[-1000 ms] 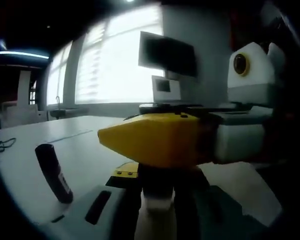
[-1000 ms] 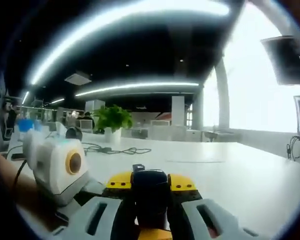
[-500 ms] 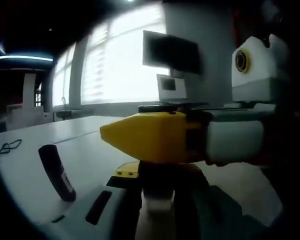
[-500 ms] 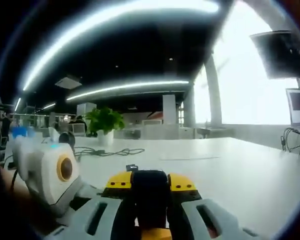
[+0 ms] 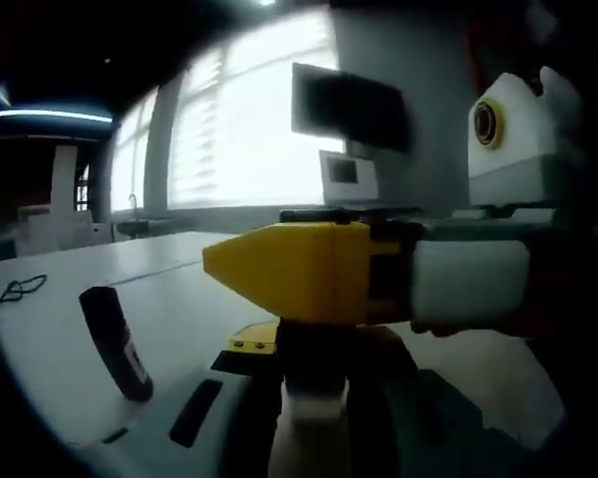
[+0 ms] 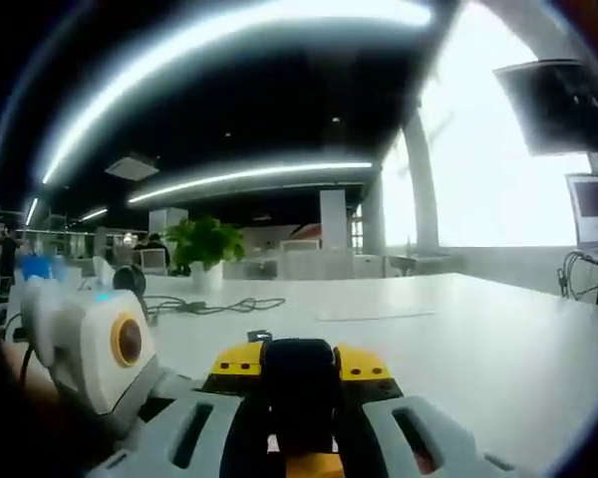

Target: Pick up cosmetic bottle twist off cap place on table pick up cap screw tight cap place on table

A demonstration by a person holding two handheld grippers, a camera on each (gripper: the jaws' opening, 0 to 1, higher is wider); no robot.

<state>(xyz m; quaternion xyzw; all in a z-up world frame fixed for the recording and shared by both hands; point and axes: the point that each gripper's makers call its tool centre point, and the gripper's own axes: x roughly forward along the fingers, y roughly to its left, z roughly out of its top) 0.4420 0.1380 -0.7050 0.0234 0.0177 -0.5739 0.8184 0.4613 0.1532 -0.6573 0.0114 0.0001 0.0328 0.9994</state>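
Left gripper (image 5: pixel 314 398) clamped; right gripper (image 6: pixel 301 398) clamped, crossing above left

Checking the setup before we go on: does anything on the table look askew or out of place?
One thing: a dark tube stands on the white table leaning to one side, not upright. No spill or damage shows.

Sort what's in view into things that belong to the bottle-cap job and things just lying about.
For the job:
white bottle, gripped in the left tongs
dark cap, gripped in the right tongs

Lying about:
black tube, leaning on the table
cables
potted plant
monitor
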